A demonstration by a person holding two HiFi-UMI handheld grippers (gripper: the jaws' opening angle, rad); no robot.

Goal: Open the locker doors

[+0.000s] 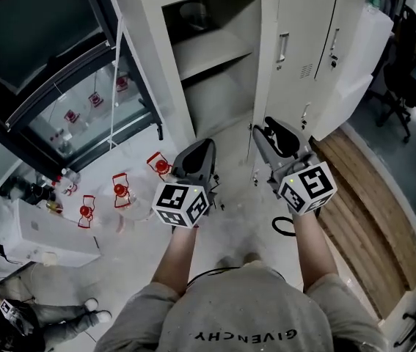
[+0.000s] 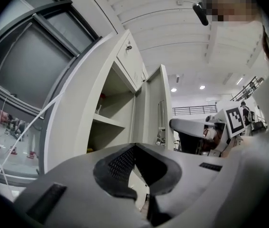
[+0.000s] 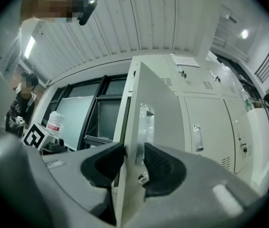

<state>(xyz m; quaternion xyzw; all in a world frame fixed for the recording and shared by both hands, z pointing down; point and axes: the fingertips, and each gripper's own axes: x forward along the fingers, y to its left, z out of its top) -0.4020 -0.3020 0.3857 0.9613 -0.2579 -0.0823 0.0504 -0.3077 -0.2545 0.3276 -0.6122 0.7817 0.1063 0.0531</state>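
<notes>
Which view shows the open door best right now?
Right gripper view: the door fills the middle, its edge clamped in the right claw. Head view shows it only edge-on from above; left gripper view shows its inner side beside the shelf.

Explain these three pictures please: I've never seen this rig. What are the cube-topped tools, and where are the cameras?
A person holds a two-jaw gripper in each hand; the marker cubes belong to them. One camera sits on the head, looking down; one rides on each gripper. The right gripper is clamped on the edge of the open cream metal locker door. The left gripper is shut and empty. Small red objects stand on the pale floor.
</notes>
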